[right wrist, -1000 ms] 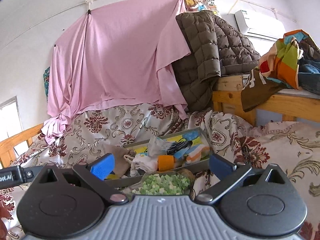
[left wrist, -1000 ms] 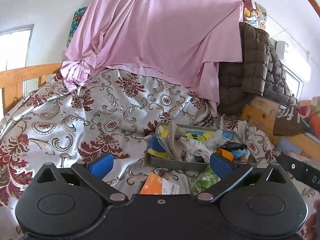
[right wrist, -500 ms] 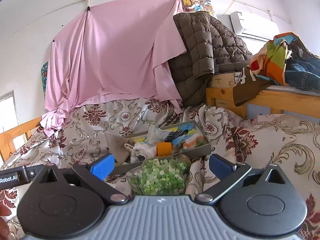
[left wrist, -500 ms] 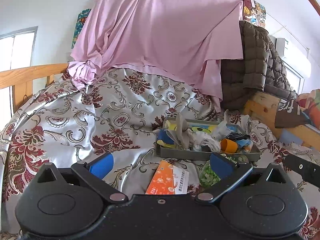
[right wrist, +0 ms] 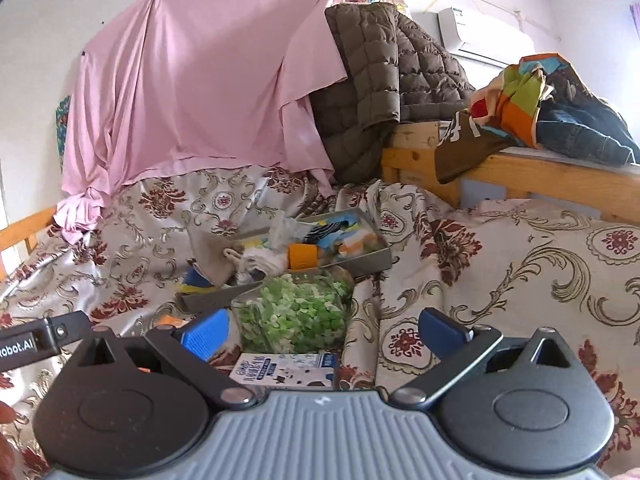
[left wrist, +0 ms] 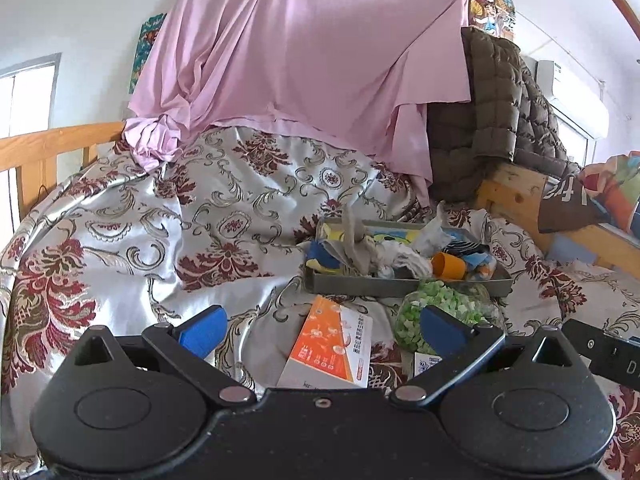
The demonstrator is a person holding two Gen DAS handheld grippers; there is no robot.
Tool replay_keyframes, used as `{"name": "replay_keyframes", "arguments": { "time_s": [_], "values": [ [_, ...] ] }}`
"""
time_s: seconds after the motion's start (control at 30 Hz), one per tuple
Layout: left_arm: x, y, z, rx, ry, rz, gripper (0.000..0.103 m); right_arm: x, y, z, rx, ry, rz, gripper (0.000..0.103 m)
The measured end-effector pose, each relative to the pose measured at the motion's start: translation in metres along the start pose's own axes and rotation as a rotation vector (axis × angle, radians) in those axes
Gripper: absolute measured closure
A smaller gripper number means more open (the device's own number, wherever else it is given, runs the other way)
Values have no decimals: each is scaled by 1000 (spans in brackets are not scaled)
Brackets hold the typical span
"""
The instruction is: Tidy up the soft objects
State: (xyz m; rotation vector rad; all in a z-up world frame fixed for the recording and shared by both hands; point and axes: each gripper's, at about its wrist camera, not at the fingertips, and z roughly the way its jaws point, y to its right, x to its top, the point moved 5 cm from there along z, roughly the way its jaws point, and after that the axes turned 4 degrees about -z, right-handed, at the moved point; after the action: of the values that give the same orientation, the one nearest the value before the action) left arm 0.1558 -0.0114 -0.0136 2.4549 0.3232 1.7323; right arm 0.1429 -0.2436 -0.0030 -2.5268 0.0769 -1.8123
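Item count, bed surface:

- One grey rectangular metal tray [left wrist: 400, 285], holding a mixed pile of soft items; the total in the pile cannot be determined.
- Inside the tray, distinguishable items: one orange cylindrical roll [left wrist: 449, 265], one beige cloth piece [left wrist: 356, 240], one white knitted bundle [left wrist: 404, 258], one blue and yellow cloth [left wrist: 322, 258].
- One clear bag of green and white foam cubes [right wrist: 296, 312], just in front of the tray.
- One orange and white cardboard box [left wrist: 330, 346].
- One blue and white printed carton [right wrist: 286, 366].

Background count:

- One pink draped sheet [left wrist: 304, 56].
- One brown quilted jacket [right wrist: 384, 80].
- One white wall air conditioner [right wrist: 484, 34].
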Motion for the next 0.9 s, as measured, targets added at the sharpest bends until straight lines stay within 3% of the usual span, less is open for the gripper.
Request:
{"name": "replay_keyframes", "arguments": {
  "time_s": [0.67, 0.9],
  "values": [
    [-8, -14, 2, 0, -10, 42, 1, -13, -11, -11, -40, -19, -50, 0],
    [-12, -14, 4, -5, -33, 63, 1, -21, -20, -1, -20, -70, -90, 0]
  ]
}}
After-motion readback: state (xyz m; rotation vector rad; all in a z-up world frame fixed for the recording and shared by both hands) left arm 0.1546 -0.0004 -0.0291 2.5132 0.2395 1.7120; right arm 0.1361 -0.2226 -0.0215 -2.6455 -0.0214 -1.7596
